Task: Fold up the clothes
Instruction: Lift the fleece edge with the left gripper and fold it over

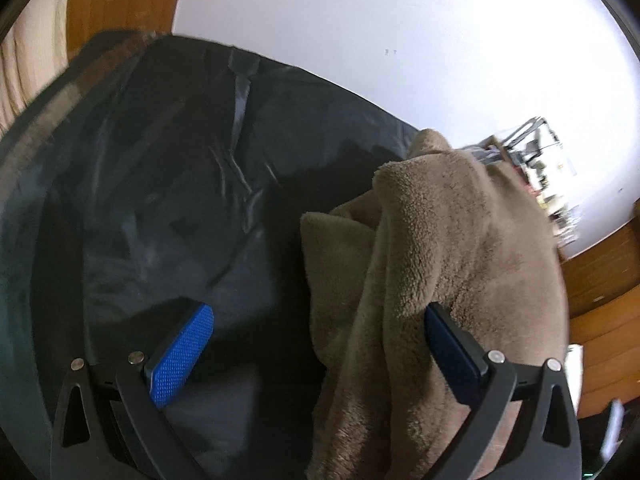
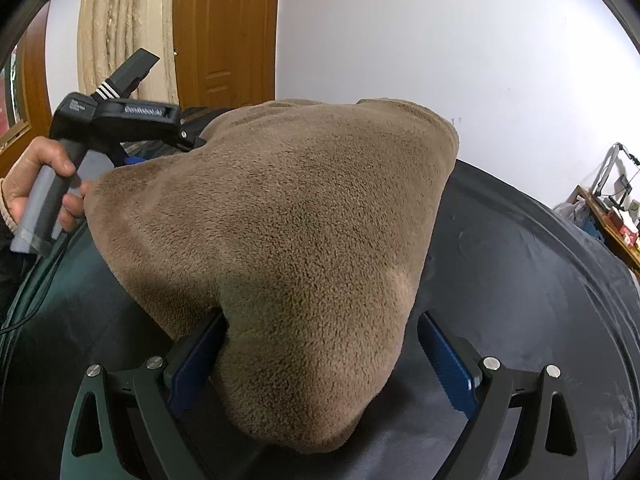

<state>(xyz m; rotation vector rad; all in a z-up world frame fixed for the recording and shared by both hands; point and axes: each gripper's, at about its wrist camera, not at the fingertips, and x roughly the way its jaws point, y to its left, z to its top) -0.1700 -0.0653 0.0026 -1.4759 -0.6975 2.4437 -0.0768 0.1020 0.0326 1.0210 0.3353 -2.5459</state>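
A brown fleece garment (image 1: 432, 248) hangs bunched over a dark sheet (image 1: 160, 200). In the left wrist view my left gripper (image 1: 316, 312) is open wide, and the fleece drapes over its right finger (image 1: 452, 352) while the left pad (image 1: 180, 360) is bare. In the right wrist view the fleece (image 2: 288, 220) fills the space between the spread fingers of my open right gripper (image 2: 322, 316) and lies over its left finger (image 2: 196, 360). A hand (image 2: 36, 168) holds the left gripper's handle (image 2: 44, 200) at the far left, and that gripper's tips are hidden under the fleece.
The dark sheet (image 2: 520, 280) covers the whole work surface. Behind it are a white wall (image 2: 440, 40), a wooden door (image 2: 224, 40) and a cream curtain (image 2: 120, 32). A cluttered shelf (image 2: 612, 208) stands at the far right. A thin cable (image 2: 32, 300) runs along the left edge.
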